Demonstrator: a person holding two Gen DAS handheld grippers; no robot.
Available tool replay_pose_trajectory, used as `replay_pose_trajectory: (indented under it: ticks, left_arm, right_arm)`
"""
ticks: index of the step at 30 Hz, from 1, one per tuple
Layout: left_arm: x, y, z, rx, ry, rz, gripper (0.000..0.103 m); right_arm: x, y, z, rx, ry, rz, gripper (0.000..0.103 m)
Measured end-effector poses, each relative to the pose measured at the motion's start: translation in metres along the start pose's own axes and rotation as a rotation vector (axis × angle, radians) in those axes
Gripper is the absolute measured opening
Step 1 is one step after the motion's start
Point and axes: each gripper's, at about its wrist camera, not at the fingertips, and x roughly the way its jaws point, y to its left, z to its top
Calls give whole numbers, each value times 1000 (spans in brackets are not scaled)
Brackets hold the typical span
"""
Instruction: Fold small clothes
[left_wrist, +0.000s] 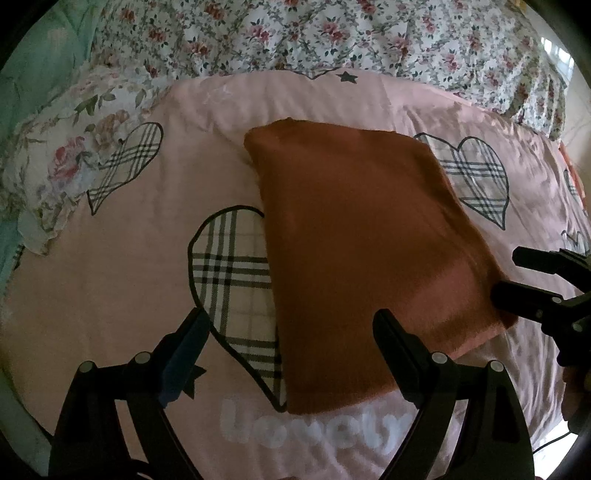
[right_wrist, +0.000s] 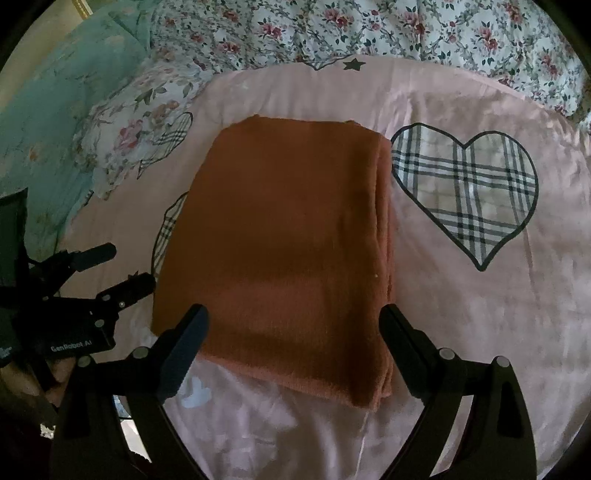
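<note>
Plaid heart (left_wrist: 236, 280) half under cloth (left_wrist: 362, 236)

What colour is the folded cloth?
The folded cloth is rusty orange-brown, clearest in the right wrist view.

The folded rust-brown knit garment (right_wrist: 280, 236) lies flat on the pink heart-print bed sheet (right_wrist: 480, 332). Behind it lies the floral quilt (right_wrist: 332, 26); a floral pillow (right_wrist: 147, 122) sits far left. Both grippers — left gripper (left_wrist: 291, 332), right gripper (right_wrist: 295, 328) — hover at the garment's near edge, left one beside its left corner.

Black gripper (right_wrist: 293, 332), silver rivets, white lettering.
</note>
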Motion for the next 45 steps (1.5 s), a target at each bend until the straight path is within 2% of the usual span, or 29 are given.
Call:
replay_pose_trajectory:
  ticks: [16, 45]
  left_arm:
    - [10, -4, 15, -17, -4, -16, 91]
    - [9, -9, 23, -13, -15, -13, 93]
  right_arm:
    - [11, 0, 19, -16, 8, 0, 94]
    - [15, -13, 27, 9, 5, 2, 94]
